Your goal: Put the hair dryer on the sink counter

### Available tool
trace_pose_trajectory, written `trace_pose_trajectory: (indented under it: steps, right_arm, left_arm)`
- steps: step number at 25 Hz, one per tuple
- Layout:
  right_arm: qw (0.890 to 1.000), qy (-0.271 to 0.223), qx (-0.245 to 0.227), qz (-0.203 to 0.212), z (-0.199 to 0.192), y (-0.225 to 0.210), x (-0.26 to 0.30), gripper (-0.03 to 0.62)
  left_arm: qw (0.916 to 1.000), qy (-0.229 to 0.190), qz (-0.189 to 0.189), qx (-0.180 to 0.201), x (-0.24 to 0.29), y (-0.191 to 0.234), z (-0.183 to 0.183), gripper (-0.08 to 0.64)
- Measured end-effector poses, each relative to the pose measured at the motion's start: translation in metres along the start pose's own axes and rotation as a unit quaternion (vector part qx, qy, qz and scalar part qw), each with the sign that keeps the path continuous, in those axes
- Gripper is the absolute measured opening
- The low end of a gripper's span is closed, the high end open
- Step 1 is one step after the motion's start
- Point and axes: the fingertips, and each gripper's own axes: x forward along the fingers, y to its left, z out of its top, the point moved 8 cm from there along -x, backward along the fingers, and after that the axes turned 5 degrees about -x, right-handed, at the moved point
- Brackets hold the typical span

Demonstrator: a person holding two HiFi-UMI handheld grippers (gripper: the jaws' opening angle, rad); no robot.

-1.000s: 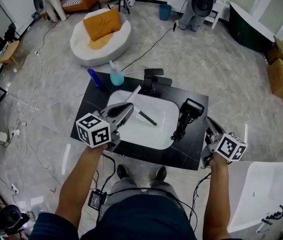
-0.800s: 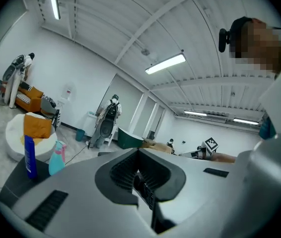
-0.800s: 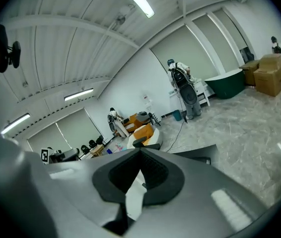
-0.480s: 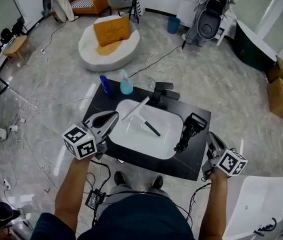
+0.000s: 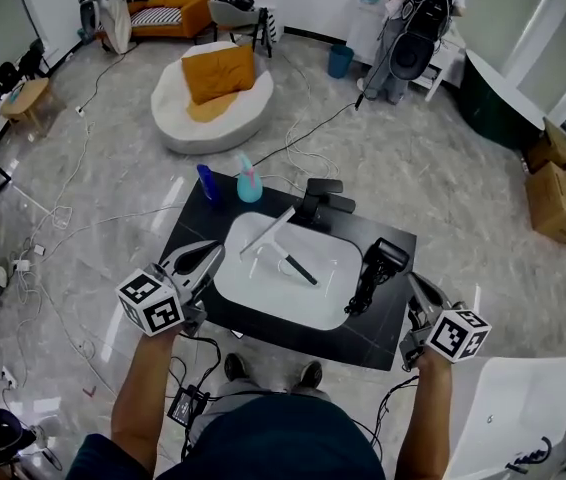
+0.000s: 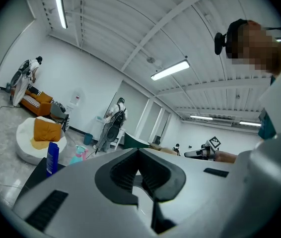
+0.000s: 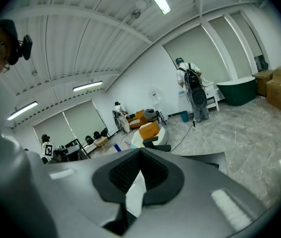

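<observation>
So the hair dryer (image 5: pixel 375 273) is lying on the sink counter (image 5: pixel 378 336), on the black strip just right of the white basin (image 5: pixel 263 293). Its head is pointing toward the far edge and its handle end is reaching the basin's rim. I can't tell if it's touching or just overlapping there.

Neither gripper is touching it. The right gripper (image 5: pixel 412 280) is hovering just beside the dryer, over the counter's right edge, with its jaws pressed together and nothing in them. The left gripper (image 5: pixel 211 251) is hanging by the basin's left rim, well apart from the dryer, and its jaws are sitting closed and empty too.

Inside the basin a white stick (image 5: pixel 268 233) and a thin black stick (image 5: pixel 299 268) are lying near each other. A black fixture (image 5: pixel 321 198) is sitting at the back rim. A blue bottle (image 5: pixel 206 181) and a teal bottle (image 5: pixel 249 185) are standing side by side at the back left corner. Further off, a white beanbag (image 5: pixel 178 118) is sitting on the floor with an orange cushion (image 5: pixel 215 71) on it.
</observation>
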Motion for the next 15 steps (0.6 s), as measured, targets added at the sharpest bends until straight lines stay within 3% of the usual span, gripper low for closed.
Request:
trace_pose_trajectory:
  steps: [15]
  right_arm:
    - [0.999, 0.024, 0.023, 0.021, -0.018, 0.001, 0.019, 0.008]
  left_arm:
    - [0.9977, -0.002, -0.018, -0.065, 0.022, 0.005, -0.022, 0.006]
